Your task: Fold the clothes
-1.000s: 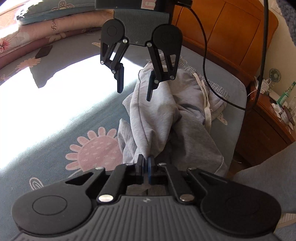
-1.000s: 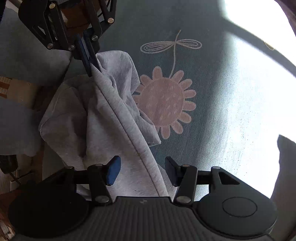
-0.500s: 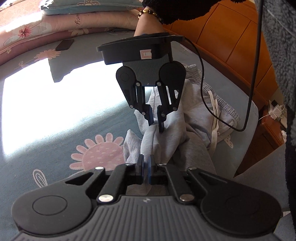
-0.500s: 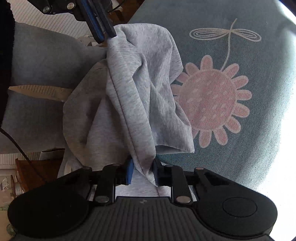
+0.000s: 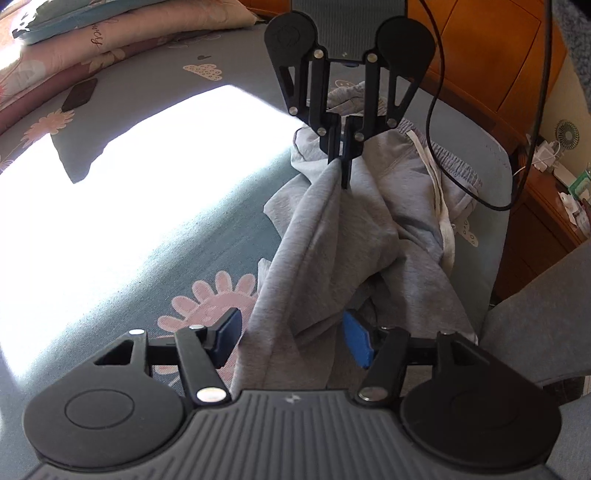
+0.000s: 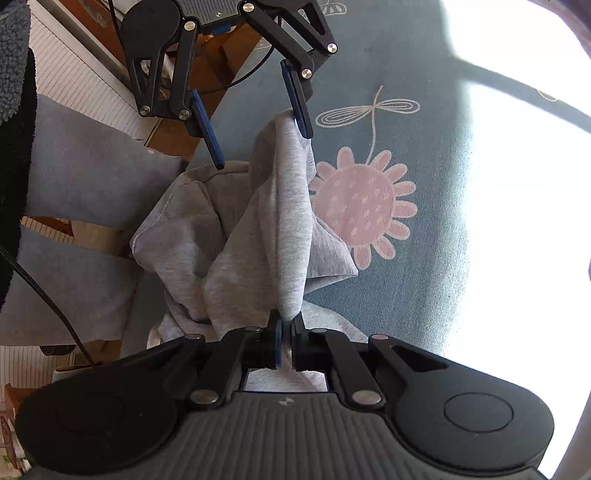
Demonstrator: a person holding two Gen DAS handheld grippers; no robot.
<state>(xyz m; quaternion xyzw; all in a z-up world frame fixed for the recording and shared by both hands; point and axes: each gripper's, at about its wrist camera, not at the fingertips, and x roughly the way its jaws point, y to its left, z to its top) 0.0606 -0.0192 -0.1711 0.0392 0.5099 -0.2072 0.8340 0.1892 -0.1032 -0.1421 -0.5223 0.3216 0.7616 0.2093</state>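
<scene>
Grey sweatpants (image 5: 332, 236) stretch lengthwise along the bed's (image 5: 147, 243) edge between the grippers: right gripper (image 5: 340, 162) fingers pinch them, left gripper (image 5: 291, 334) fingers are spreading around the loose fold.

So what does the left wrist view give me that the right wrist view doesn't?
Only the left wrist view shows the waistband with its white drawstring, the stacked pillows, a dark phone and the wooden headboard. Only the right wrist view shows the dragonfly print and the striped floor. Both show the grey sweatpants, the pink flower on the bedsheet, the right gripper shut on the fabric, and the left gripper opening, cloth between its fingers.
</scene>
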